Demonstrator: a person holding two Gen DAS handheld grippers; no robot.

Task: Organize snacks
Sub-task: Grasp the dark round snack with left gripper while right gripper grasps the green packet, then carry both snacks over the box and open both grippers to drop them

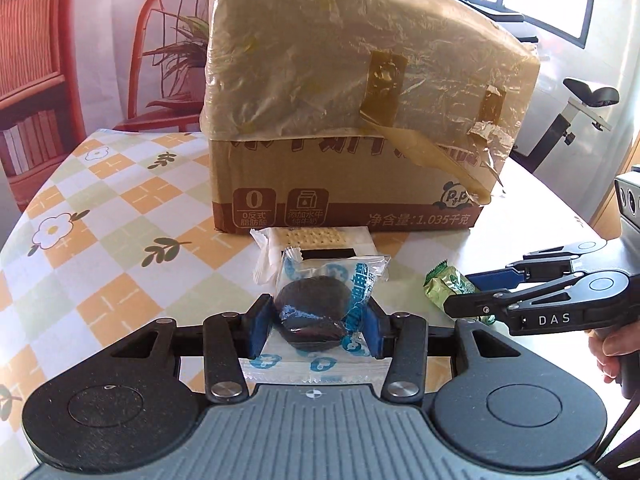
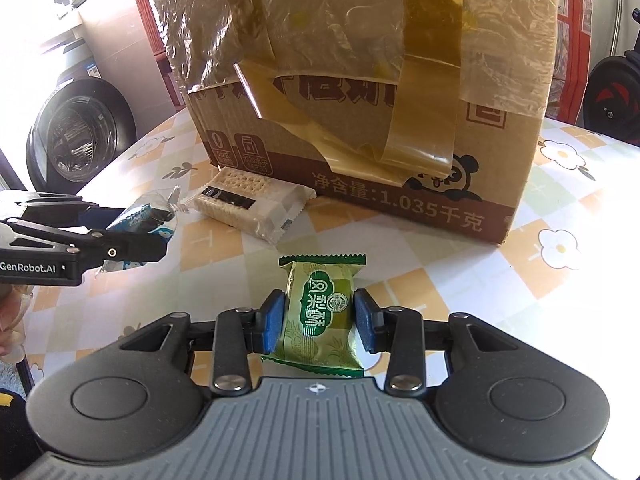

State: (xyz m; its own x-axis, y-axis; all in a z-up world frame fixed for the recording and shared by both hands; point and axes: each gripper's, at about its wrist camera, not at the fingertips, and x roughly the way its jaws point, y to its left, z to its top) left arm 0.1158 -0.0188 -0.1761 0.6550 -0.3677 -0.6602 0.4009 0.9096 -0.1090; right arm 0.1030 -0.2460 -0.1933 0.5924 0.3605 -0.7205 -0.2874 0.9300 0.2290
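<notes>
**Two snacks gripped, none boxed yet**

The dark round cake packet (image 1: 316, 308) is pinched in the left gripper (image 1: 316, 326); the green pineapple pastry (image 2: 320, 312) in the right gripper (image 2: 320, 320). The cracker pack (image 2: 248, 204) lies on the tablecloth (image 1: 100, 240) against the taped carton (image 1: 352, 120), still awaiting sorting.

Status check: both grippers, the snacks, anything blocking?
Left gripper shut on dark round snack. Right gripper shut on green pastry pack. Cracker pack on table against taped cardboard box. Nothing between the grippers.
</notes>
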